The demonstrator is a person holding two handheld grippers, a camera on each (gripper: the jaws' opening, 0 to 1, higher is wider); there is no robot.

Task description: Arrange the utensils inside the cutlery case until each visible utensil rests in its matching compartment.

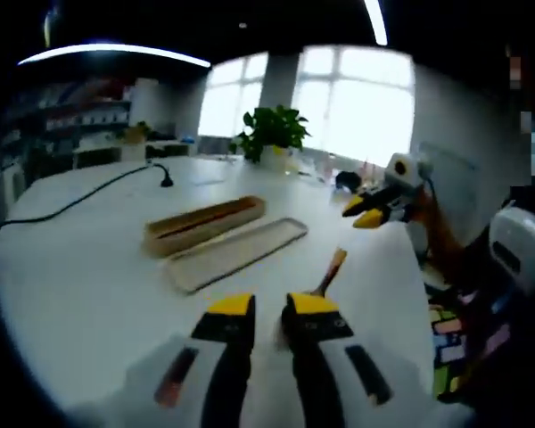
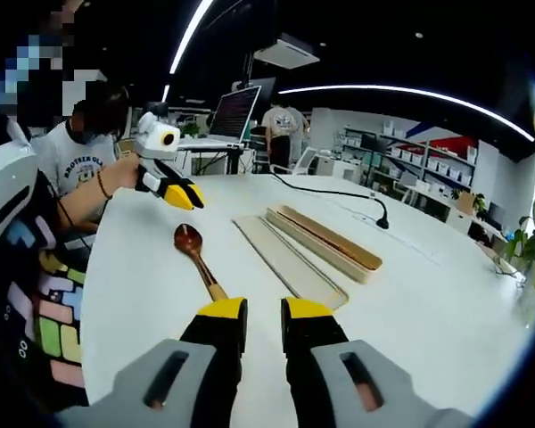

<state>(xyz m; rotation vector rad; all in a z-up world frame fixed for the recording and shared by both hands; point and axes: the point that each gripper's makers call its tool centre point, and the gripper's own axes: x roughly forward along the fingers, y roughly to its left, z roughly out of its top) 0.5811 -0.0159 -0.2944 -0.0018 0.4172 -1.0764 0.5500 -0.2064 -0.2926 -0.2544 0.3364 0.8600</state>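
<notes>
Wooden spoon (image 2: 196,252) lies on the white table (image 2: 410,294) at 11 o'clock, just ahead of the right gripper (image 2: 264,314), whose 2 jaws stand slightly apart, empty.

The white table (image 2: 410,294) carries a wooden case (image 2: 325,239), lid (image 2: 290,260), spoon (image 2: 194,251) and cable (image 2: 330,191).

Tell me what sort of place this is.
Probably an open office or lab: a large white table, a laptop on a desk behind, storage shelves along the wall, and a potted plant by bright windows.
</notes>
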